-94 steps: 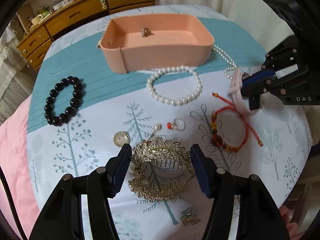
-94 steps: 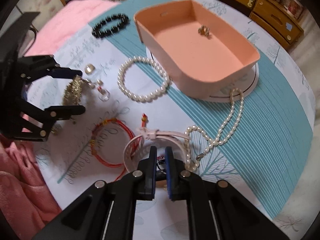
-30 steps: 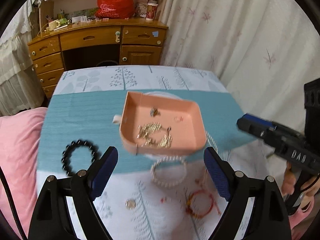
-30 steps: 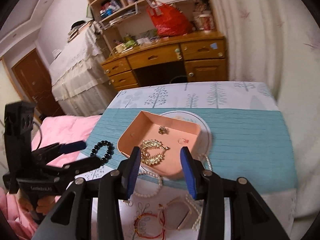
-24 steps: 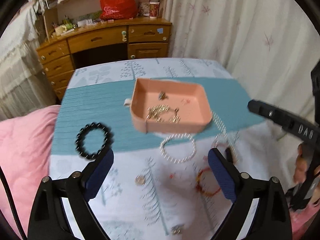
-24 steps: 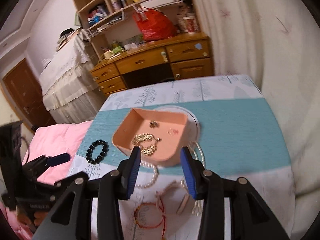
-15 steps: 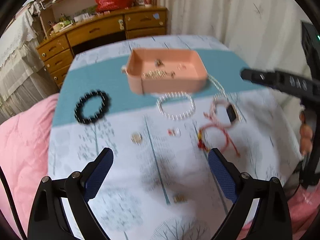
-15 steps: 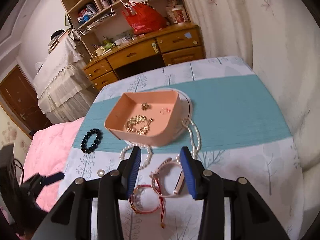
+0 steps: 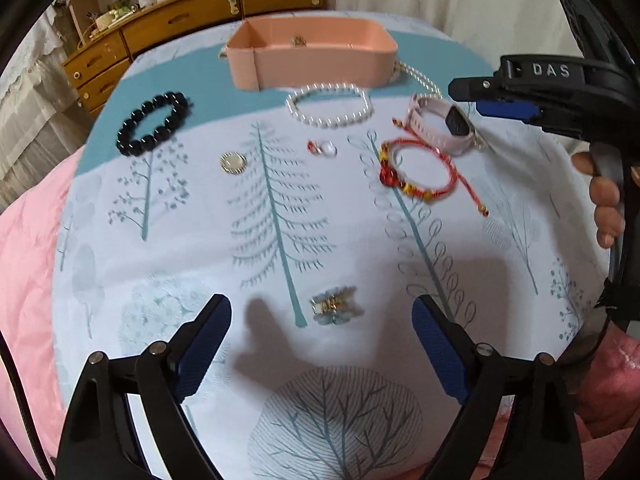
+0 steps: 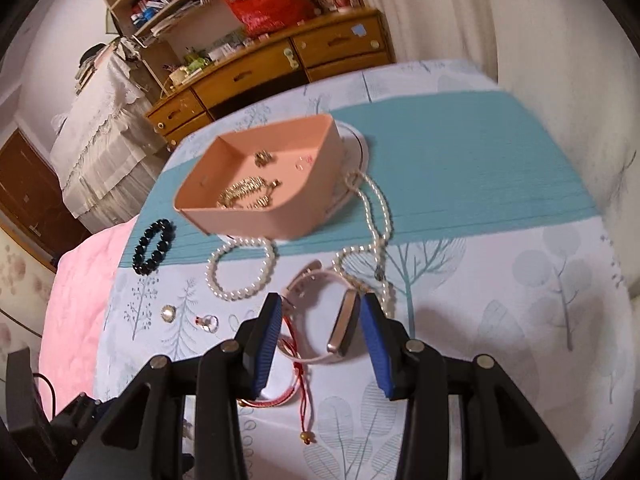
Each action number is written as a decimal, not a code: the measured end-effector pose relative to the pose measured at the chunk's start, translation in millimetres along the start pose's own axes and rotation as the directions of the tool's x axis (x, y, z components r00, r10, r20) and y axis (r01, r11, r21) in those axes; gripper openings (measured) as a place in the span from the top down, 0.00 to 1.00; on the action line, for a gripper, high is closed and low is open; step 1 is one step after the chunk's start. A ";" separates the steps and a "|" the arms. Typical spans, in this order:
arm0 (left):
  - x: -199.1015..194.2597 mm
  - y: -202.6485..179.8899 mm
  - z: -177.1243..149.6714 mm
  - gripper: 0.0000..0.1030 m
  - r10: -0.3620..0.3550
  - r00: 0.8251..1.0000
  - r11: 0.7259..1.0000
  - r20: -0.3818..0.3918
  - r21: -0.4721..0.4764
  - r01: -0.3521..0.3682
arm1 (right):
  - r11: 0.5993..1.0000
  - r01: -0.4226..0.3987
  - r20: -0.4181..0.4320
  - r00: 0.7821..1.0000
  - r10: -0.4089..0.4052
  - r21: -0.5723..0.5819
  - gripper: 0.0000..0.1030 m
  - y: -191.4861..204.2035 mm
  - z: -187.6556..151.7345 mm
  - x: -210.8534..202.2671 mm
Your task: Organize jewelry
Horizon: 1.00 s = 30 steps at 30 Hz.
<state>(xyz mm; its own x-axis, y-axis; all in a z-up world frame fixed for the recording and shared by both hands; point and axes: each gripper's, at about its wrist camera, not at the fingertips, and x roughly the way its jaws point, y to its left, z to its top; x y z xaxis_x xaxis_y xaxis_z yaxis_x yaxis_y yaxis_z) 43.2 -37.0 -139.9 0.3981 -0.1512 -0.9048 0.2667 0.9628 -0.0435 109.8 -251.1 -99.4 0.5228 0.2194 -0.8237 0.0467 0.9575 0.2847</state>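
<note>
A pink tray [image 9: 312, 62] [image 10: 260, 220] stands at the far side of the tablecloth and holds a gold hair comb [image 10: 246, 194] and small pieces. My left gripper [image 9: 322, 332] is open and empty, just above a small pale-blue clip [image 9: 334, 306]. My right gripper [image 10: 320, 340] is open over a pink watch [image 10: 340, 316] [image 9: 440, 124], with nothing held. A red string bracelet [image 9: 420, 174], a pearl bracelet [image 9: 330, 104] [image 10: 240, 270], a black bead bracelet [image 9: 154, 124] [image 10: 154, 246], a pearl necklace [image 10: 374, 236], a ring [image 9: 326, 148] and a round brooch [image 9: 233, 163] lie loose.
A wooden dresser [image 10: 280, 60] with a red bag [image 10: 264, 0] stands behind the table. Pink bedding [image 9: 28, 240] lies at the left. A curtain [image 10: 560, 60] hangs at the right. The right gripper's body [image 9: 560, 92] shows in the left wrist view.
The gold comb now lies in the tray and the watch lies on the cloth. Both grippers have opened and come down low over the table, left toward the blue clip, right toward the watch.
</note>
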 end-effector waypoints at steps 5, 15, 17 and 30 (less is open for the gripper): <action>8.3 -1.4 -0.8 0.25 0.001 1.000 1.000 -0.028 -0.005 -0.001 | 1.000 0.023 -0.035 0.999 -0.023 -0.010 0.60 0.0 -3.7 10.0; 4.8 -4.9 -0.3 0.56 0.016 1.000 1.000 0.022 0.020 -0.017 | 0.996 0.066 -0.079 0.994 -0.071 -0.059 0.82 4.8 -9.1 28.7; 5.4 -7.3 2.1 0.63 0.010 1.000 1.000 0.028 0.029 -0.011 | 0.996 0.059 -0.080 0.995 -0.063 -0.062 0.87 3.9 -9.1 29.2; 1.9 -0.6 8.4 0.80 0.003 1.000 0.999 0.012 0.041 -0.004 | 0.993 -0.090 -0.078 0.993 0.084 -0.081 0.91 18.8 -6.1 21.7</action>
<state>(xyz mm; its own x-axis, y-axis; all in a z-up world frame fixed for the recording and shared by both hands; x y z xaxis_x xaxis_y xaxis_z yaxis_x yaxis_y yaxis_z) 51.2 -39.7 -138.0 0.4093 -0.1509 -0.8998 0.3007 0.9534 -0.0231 116.8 -227.2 -114.9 0.4569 0.3130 -0.8327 -0.0699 0.9458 0.3171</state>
